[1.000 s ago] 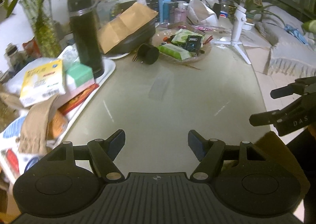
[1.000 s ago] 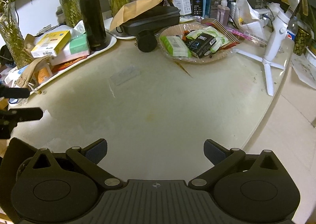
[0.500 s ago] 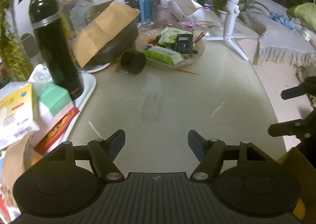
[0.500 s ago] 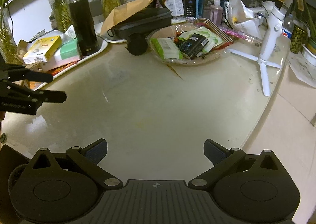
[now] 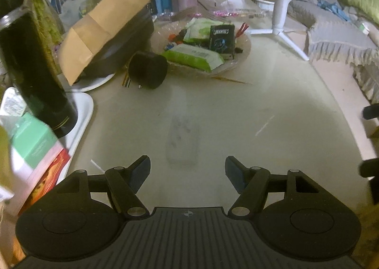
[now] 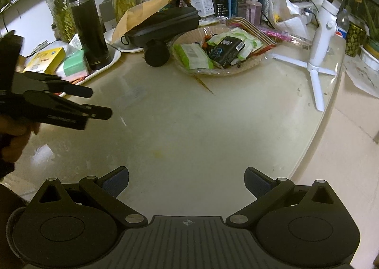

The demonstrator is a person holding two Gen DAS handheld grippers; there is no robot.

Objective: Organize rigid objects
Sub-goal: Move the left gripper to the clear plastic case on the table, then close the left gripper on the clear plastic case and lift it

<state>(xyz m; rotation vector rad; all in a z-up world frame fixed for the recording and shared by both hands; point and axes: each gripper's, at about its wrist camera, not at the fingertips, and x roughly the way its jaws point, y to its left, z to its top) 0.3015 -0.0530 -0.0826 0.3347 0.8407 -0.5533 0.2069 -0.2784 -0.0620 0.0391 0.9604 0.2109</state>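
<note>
Progress looks like zero so far: your left gripper (image 5: 187, 169) and right gripper (image 6: 186, 180) both gape wide, empty, clutter around the table (image 6: 213, 126) untouched.

Colours and patterns of items on the table

The table (image 6: 213, 126) is pale beige with a glossy sheen. The flask (image 6: 88, 32) is black with thin gold rings near its base and a clear cap. The tray (image 6: 111, 56) under it is white. The box (image 6: 46, 59) is yellow; the carton (image 6: 74, 65) beside it is mint green. The envelope (image 5: 101, 29) is tan brown, lying over a black case (image 6: 165, 22). The cylinder (image 5: 148, 70) is matte black. The wipes pack (image 5: 193, 56) is bright green with a white label. The tripod (image 6: 319, 39) is white. Both grippers are black with blue pads (image 6: 116, 182).
</note>
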